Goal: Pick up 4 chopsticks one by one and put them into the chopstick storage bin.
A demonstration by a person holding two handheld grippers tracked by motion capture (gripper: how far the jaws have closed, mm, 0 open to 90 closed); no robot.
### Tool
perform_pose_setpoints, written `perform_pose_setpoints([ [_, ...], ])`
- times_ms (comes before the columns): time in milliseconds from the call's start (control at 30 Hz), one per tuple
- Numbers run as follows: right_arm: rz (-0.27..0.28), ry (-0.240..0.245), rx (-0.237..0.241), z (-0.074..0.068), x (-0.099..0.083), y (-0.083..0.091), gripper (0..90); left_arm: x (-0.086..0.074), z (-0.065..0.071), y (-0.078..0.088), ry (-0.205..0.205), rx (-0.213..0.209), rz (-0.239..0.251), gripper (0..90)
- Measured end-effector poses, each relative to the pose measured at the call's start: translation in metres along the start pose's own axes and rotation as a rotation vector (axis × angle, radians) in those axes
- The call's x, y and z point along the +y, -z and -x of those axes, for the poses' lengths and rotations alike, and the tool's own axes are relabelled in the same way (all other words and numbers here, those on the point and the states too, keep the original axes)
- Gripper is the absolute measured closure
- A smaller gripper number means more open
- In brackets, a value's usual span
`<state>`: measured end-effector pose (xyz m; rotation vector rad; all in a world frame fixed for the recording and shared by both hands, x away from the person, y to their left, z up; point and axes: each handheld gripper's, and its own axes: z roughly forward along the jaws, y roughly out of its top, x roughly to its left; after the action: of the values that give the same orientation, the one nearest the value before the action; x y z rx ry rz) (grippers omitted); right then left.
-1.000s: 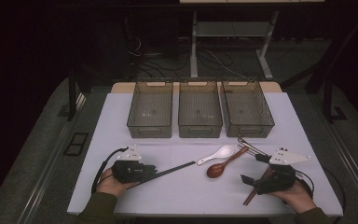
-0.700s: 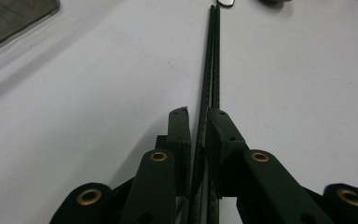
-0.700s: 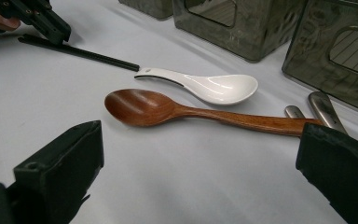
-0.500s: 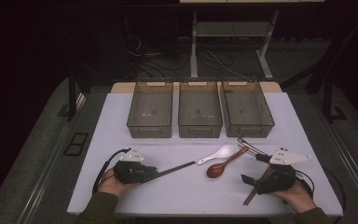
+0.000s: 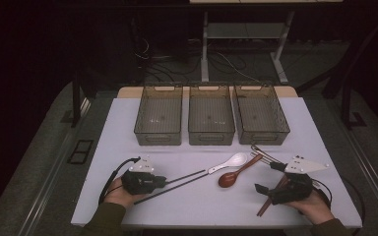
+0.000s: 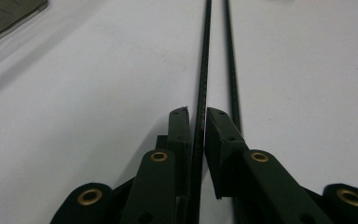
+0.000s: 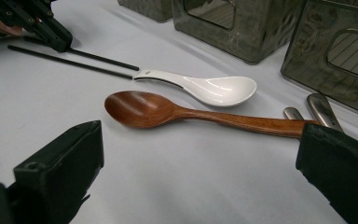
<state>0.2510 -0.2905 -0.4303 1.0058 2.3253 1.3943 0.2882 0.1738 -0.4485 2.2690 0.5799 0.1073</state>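
- Your left gripper (image 6: pixel 196 140) has its jaws closed on one black chopstick (image 6: pixel 204 70), low on the table (image 5: pixel 202 206).
- Your right gripper (image 7: pixel 196 177) is open.
- The three bins (image 5: pixel 211 115) hold nothing.

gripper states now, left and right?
Left gripper: shut on one thin black chopstick; its twin lies alongside.
Right gripper: open, holding nothing.

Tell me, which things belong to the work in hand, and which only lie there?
In hand: left gripper, shut on one black chopstick; second black chopstick beside it.

Lying about: white spoon, wooden spoon, three bins, brown chopsticks.
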Motion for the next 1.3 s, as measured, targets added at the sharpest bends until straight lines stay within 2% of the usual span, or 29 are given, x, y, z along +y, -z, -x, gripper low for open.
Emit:
perform_pose_setpoints([
  [167, 0.001, -0.001, 0.0, -0.0001, 0.0001, 0.0, 1.0, 0.0006, 0.0022, -0.0005, -0.025, 0.017, -0.009, 81.9],
  [467, 0.004, -0.002, 0.0, -0.0004, 0.0002, 0.0004, 1.0, 0.0007, 0.0021, -0.0005, -0.026, 0.013, -0.012, 85.3],
  [600, 0.004, -0.003, 0.0, -0.0005, 0.0003, 0.0007, 1.0, 0.0004, 0.0003, -0.0004, -0.011, 0.002, -0.007, 85.7],
  [900, 0.004, -0.002, 0.0, -0.0002, 0.0003, 0.0007, 1.0, 0.0025, 0.001, 0.0012, -0.006, 0.0, -0.002, 85.8],
  [1300, 0.007, -0.003, 0.0, -0.0003, 0.0005, 0.0012, 1.0, 0.0075, 0.0022, 0.0076, 0.032, 0.033, 0.0, 85.8],
])
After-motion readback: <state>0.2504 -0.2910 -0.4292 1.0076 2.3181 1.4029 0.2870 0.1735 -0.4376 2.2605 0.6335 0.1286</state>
